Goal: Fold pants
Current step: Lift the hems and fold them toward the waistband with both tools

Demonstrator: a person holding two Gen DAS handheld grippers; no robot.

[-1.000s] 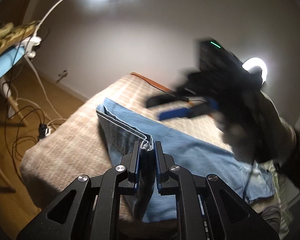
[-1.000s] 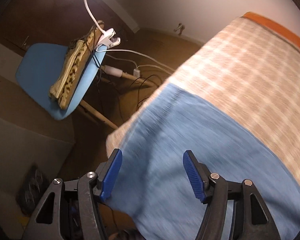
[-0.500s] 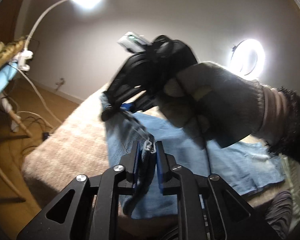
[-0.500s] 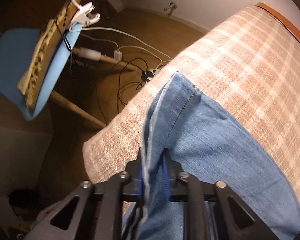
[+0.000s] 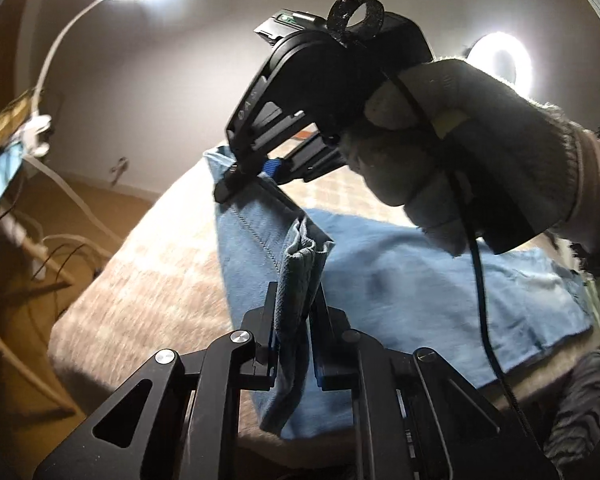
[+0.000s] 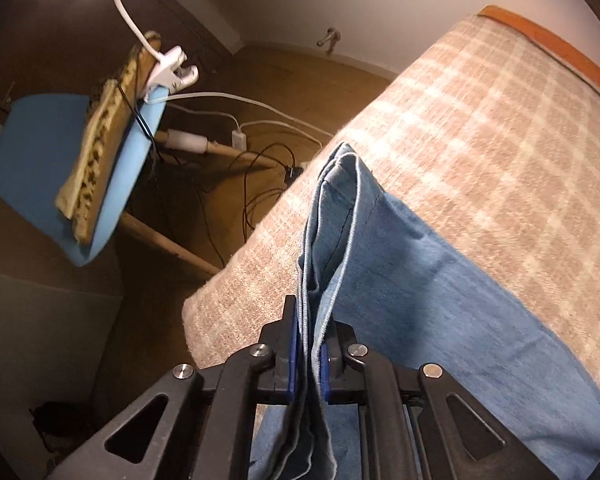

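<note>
Left wrist view: the left gripper (image 5: 294,316) is clamped on a bunched hem edge of the blue denim pants (image 5: 412,280), which lie on a checked beige blanket (image 5: 160,264). The garment's long axis runs from this lifted end away to the right across the blanket. A gloved right hand (image 5: 460,148) holds the right gripper (image 5: 244,178), pinched on the far corner of the same edge. Right wrist view: the right gripper (image 6: 309,354) is closed on layered denim of the pants (image 6: 420,300). A blue chair (image 6: 48,152) stands on the floor beside.
</note>
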